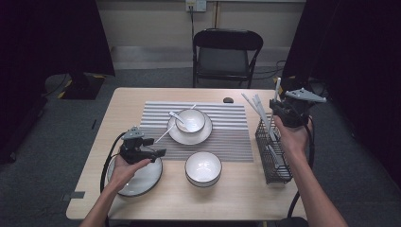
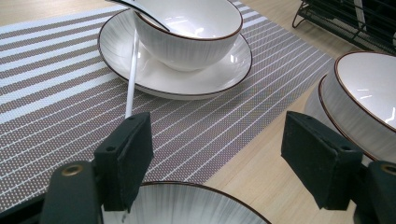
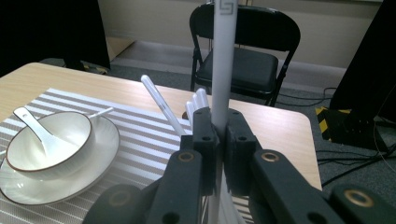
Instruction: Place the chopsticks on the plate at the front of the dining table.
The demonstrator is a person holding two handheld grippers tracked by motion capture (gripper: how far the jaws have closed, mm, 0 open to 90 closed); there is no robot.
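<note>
Hovering at the left of the tabletop (image 1: 94, 142), the left gripper (image 1: 158, 153) is held with its fingers (image 2: 126, 158) spread wide and nothing between them. Directly beneath these fingers an empty plate (image 1: 142, 182) is seen, its rim showing at the bottom of the left gripper view. Beyond the fingertips a striped placemat (image 1: 227, 137) is spread, and on it a bowl (image 1: 191, 120) is set in a saucer (image 1: 182, 137), with a white spoon (image 1: 177, 117) lying in the bowl. A thin white stick (image 2: 132, 74) is leaned on the saucer's edge, its near end just ahead of the left-hand finger in that view. To the right of the fingers a second bowl (image 1: 203, 168) is stood on the bare wood.

Further right, a black wire caddy (image 1: 272, 156) is placed near the tabletop's edge, with several white chopsticks (image 1: 257, 109) standing tilted in it. Above the caddy the right gripper (image 1: 275, 101) is held, its fingers (image 3: 205, 140) closed tight on a single white chopstick (image 3: 223, 60). This chopstick is clamped upright between the pads, most of its length rising above the fingertips and its lower part running down below them. Near its top end a small square spiral mark is printed; no readable lettering is shown. Behind the tabletop a black folding chair (image 1: 227, 52) is set.
</note>
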